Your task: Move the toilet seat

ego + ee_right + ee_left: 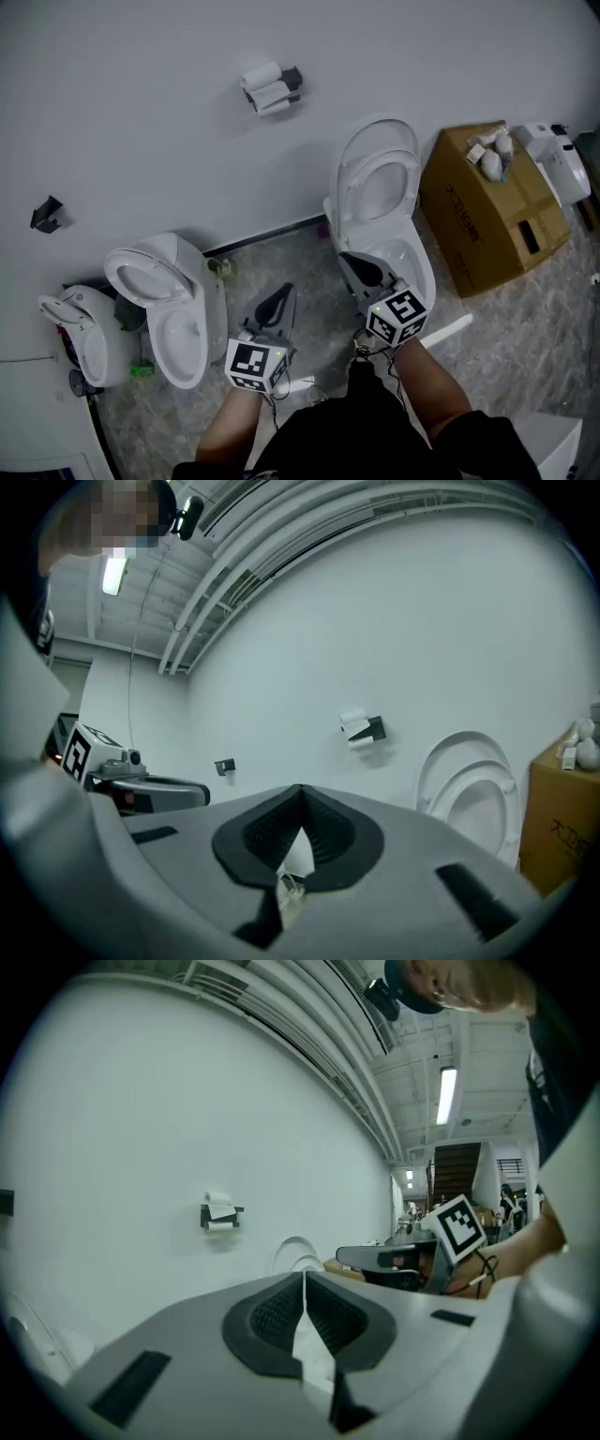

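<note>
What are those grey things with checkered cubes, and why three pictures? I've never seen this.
No robot: a person holds a tool in each hand, the left gripper and the right gripper; the marked cubes belong to them. One picture comes from a camera on the person's head, looking down. The other two come from cameras on the tools, looking along their jaws. Both pairs of jaws are shut and empty. Ahead, a toilet has its toilet seat raised, beside a cardboard box.

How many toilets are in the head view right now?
3. A white ceramic toilet with seat and lid raised by the brown cardboard box; a second white toilet left of it; a third at the far left edge, partly hidden.
</note>
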